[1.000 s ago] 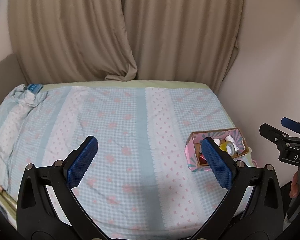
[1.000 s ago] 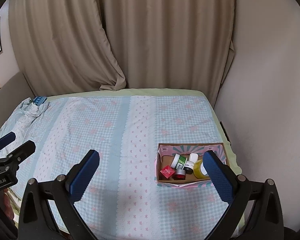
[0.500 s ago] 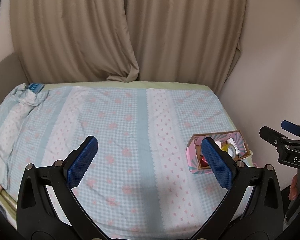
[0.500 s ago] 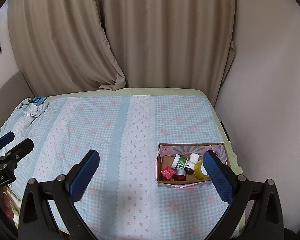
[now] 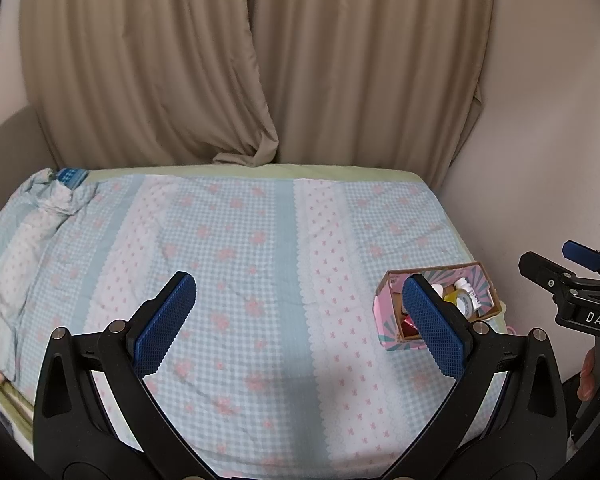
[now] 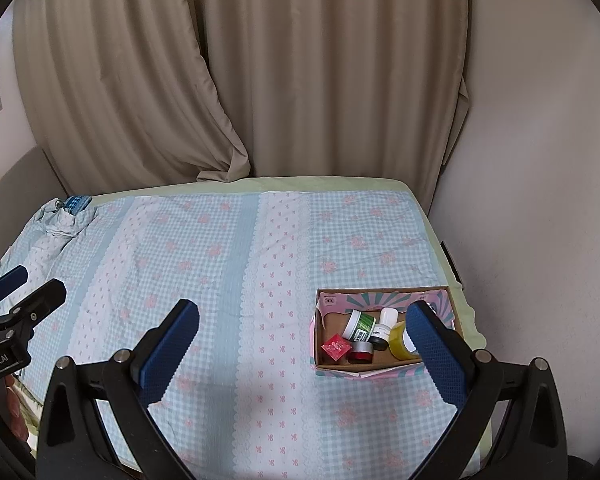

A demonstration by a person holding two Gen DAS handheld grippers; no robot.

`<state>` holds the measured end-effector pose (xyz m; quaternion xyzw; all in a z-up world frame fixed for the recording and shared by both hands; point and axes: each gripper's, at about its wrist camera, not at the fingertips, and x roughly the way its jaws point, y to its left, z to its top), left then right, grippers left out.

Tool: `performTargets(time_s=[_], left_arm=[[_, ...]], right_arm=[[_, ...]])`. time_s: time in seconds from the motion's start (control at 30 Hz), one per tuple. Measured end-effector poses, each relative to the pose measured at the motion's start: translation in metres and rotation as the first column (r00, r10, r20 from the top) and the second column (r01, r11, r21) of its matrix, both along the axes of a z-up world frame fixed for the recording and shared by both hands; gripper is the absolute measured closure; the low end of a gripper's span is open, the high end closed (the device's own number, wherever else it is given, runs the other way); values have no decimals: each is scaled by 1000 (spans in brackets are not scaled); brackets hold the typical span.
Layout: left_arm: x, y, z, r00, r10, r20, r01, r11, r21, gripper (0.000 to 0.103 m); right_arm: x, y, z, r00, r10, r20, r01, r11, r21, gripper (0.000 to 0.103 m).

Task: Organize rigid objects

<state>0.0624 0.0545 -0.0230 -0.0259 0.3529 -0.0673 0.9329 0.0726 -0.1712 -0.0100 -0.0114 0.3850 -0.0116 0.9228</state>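
Observation:
A pink cardboard box (image 6: 384,372) sits on the bed near its right front corner. It holds a green-labelled white jar (image 6: 360,324), a white bottle with a black cap (image 6: 385,322), a yellow jar (image 6: 401,340), a red jar (image 6: 361,353) and a small red packet (image 6: 334,347). The box also shows in the left wrist view (image 5: 396,336). My right gripper (image 6: 300,344) is open and empty, held above the bed in front of the box. My left gripper (image 5: 296,320) is open and empty, held over the bed's middle front.
The bed has a blue checked cover (image 5: 240,248) with pink flowers. A bunched fold with a blue tag (image 5: 70,176) lies at the back left. Beige curtains (image 5: 260,60) hang behind. A wall (image 6: 540,200) runs along the bed's right side.
Both grippers have drawn back and up a little from the bed. Both stay open and empty. The box and its contents have not moved.

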Motion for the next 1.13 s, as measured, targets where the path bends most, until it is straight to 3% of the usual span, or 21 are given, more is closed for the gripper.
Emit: performTargets(time_s=[0.37,0.8,1.13], left_arm=[[2,1,0,1000,7,18,-7,1000,4,0],[-5,-1,7,995,17,98,-19,1000,19,0],[19,3,-26,1000,19,10,-19,1000,-15,0]], right_arm=[[5,2,2,1000,-6,8,6,1000,-9,0],[9,7,0,1000,4,10,-4,1000,14,0],[27,9,-19,998,-34,-46,34,999,5,0]])
